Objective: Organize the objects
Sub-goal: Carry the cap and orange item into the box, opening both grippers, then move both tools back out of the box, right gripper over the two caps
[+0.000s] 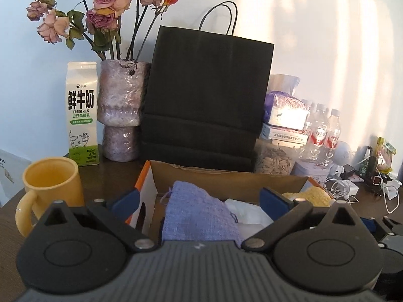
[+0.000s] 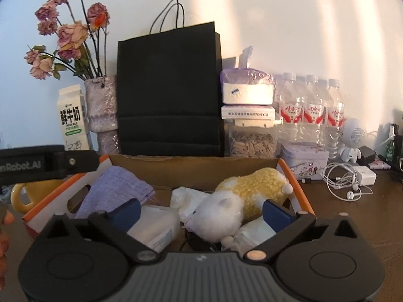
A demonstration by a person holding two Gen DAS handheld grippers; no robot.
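Both your tongs are spread wide and hold nothing; the plush toy point(image 2: 234, 201) lies in the box point(image 2: 191, 168) directly between your right tongs point(image 2: 201, 212), nearer than the left tongs point(image 1: 199, 200).

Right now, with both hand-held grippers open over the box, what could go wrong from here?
1. The plush toy lies on loose packets, so it may shift if the right hand-held gripper closes on it.
2. The left hand-held gripper is close to the yellow mug; a sideways swing might knock it.
3. The earphone cable beside the cardboard box could snag.
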